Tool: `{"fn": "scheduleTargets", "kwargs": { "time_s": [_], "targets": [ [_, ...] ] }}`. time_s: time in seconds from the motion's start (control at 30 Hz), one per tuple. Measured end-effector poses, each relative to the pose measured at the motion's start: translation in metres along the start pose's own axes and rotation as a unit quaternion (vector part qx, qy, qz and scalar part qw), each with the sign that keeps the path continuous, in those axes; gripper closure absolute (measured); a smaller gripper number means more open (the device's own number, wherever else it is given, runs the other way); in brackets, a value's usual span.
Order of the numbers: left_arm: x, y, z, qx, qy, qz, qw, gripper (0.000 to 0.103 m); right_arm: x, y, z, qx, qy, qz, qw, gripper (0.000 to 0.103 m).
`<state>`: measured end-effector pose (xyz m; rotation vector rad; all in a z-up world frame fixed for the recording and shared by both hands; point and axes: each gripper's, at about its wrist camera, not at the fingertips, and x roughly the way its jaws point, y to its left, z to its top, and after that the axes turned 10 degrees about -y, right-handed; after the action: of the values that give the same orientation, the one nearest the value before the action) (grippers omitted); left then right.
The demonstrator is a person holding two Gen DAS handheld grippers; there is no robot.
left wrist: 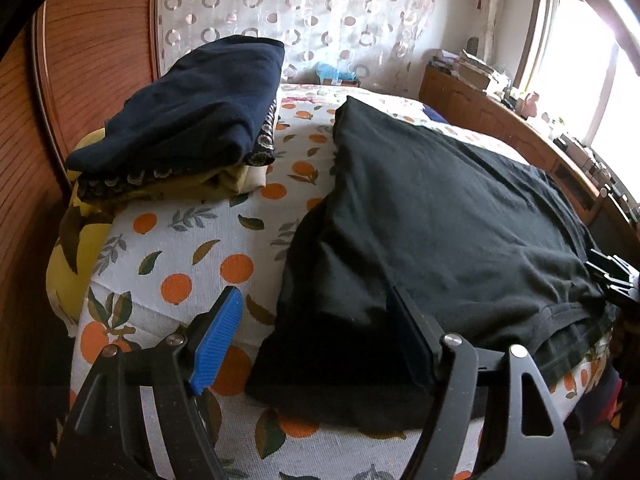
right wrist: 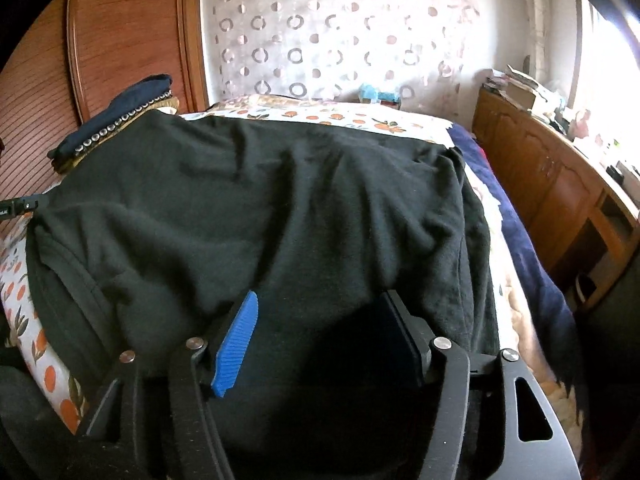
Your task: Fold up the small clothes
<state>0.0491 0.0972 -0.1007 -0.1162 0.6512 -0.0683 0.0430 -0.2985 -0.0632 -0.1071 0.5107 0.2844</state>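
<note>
Fabric of one black garment (right wrist: pixel 280 208) lies spread flat over the bed (left wrist: pixel 176 248), collar end toward the near edge, seemingly laid out so it can be folded. Nearest the garment, the right tool (right wrist: pixel 320 332) hovers over its near hem with its fingers spread wide and nothing between them. The left tool (left wrist: pixel 320 332) sits at the garment's left near corner, also spread: its blue pad (left wrist: pixel 218 336) is over the orange-print sheet, the dark pad over the cloth, so the corner falls between the two, likely lined up for a pinch. Neither tool grips anything yet.

Left of the garment and farther back, one stack of folded clothes (left wrist: pixel 188 120) rests on the bed, kept apart from the working area. I count at least three layers in it: a navy piece on top, a dark patterned one, and a yellowish one beneath. Beyond the garment hangs a circle-patterned curtain (right wrist: pixel 340 32).
</note>
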Motion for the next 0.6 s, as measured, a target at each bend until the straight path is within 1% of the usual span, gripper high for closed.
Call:
{"fn": "scheduleTargets", "kwargs": {
  "time_s": [0.27,0.6],
  "targets": [
    [0.0047,-0.001,-0.0001,0.004,0.009,0.002,0.9999,0.028,-0.0028,0.0008,-0.0047,0.002,-0.007,0.0,1.0,0.036],
    [0.008,-0.0032,0.0005,0.005,0.018,-0.009,0.9998,0.029,-0.0018,-0.0033,-0.0022,0.0,-0.006,0.002,1.0,0.034]
  ]
}}
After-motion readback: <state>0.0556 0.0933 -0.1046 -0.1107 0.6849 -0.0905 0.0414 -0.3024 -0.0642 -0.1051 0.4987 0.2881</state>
